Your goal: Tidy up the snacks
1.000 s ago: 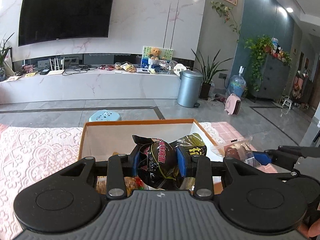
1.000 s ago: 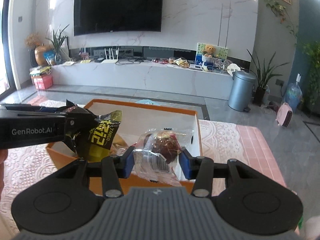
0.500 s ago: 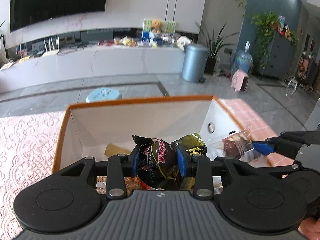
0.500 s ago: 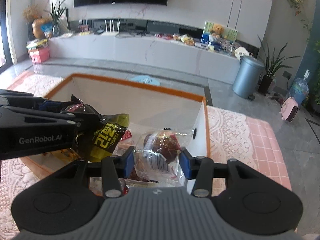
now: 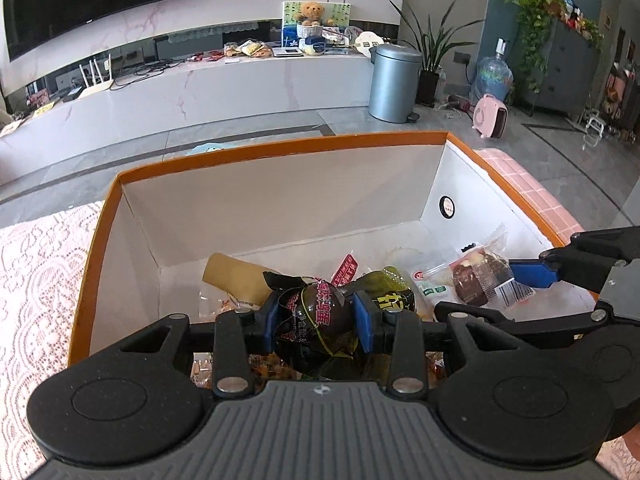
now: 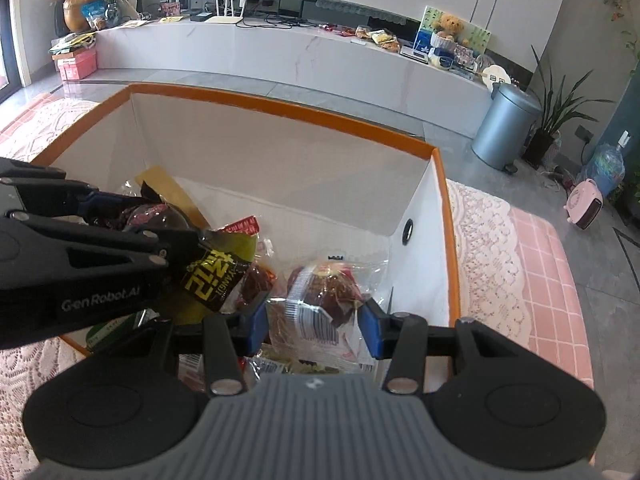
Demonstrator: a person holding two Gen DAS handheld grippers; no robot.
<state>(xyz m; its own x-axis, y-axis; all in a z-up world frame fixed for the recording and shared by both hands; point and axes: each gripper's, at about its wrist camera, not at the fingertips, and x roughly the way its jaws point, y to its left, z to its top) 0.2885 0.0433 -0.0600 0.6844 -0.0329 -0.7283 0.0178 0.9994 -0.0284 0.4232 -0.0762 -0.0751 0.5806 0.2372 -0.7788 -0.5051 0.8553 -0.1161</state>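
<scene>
Both grippers lowered into box (image 5: pixel 280 152) | left gripper (image 5: pixel 318 316) clamps dark packet (image 5: pixel 316 312) | right gripper (image 6: pixel 314 322) clamps clear packet (image 6: pixel 328 296), lower snacks hidden

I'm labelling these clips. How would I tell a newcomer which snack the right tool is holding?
Find the orange-rimmed box on the lace cloth. Over its right end, the right tool grips a clear packet holding a dark red-brown cake, with a white barcode label. The left tool's packet is black with pink print.

"GenRobot.AI" is printed on the left gripper (image 6: pixel 132 216).
</scene>
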